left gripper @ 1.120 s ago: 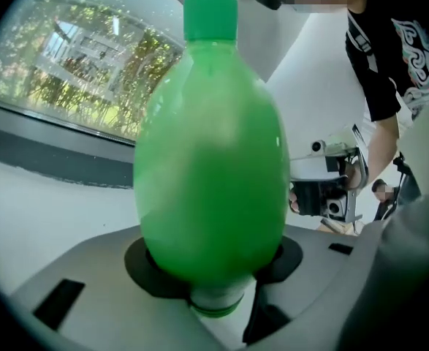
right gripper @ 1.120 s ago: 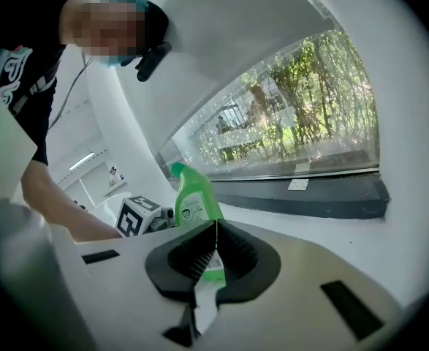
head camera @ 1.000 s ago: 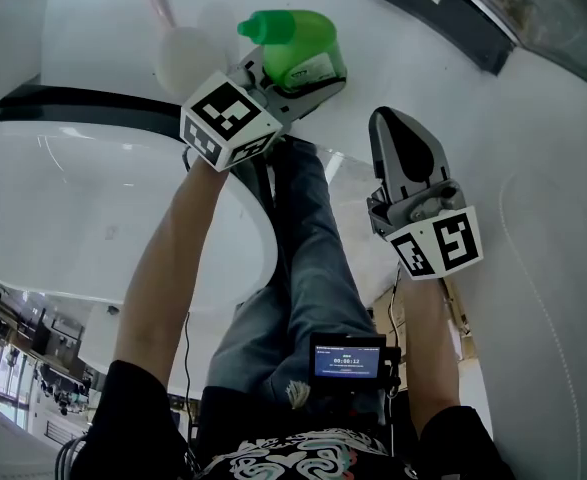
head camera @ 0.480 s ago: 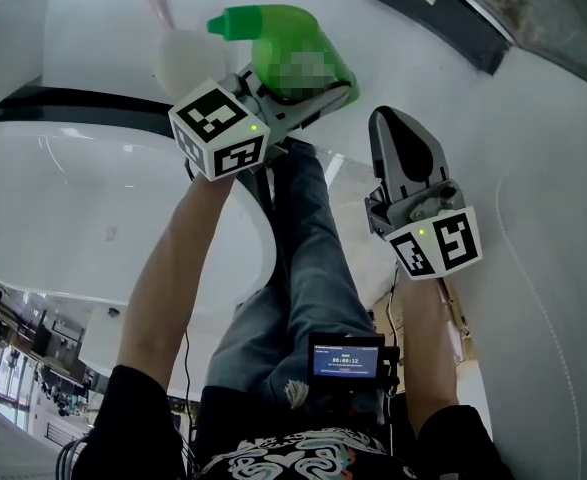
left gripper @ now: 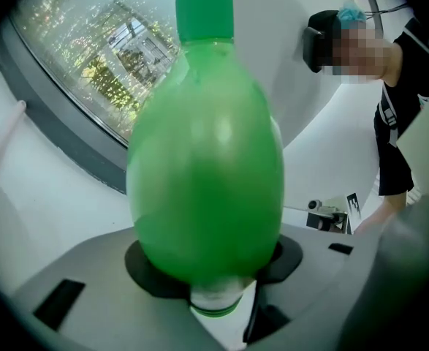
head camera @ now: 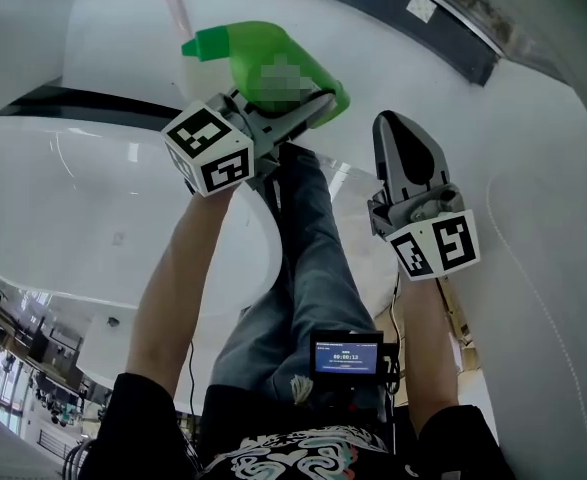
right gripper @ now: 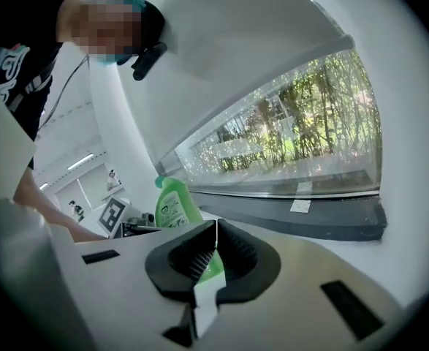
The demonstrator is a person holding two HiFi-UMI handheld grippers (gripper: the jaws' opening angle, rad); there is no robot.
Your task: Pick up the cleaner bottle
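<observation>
Against white curved walls and a long window, our left gripper is clamped on the green cleaner bottle, held aloft, our right gripper shut and empty; we judge only a steady hold remains.

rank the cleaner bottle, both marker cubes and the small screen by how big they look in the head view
1. cleaner bottle, largest
2. left marker cube and right marker cube, which look alike, so not ranked
3. small screen, smallest
</observation>
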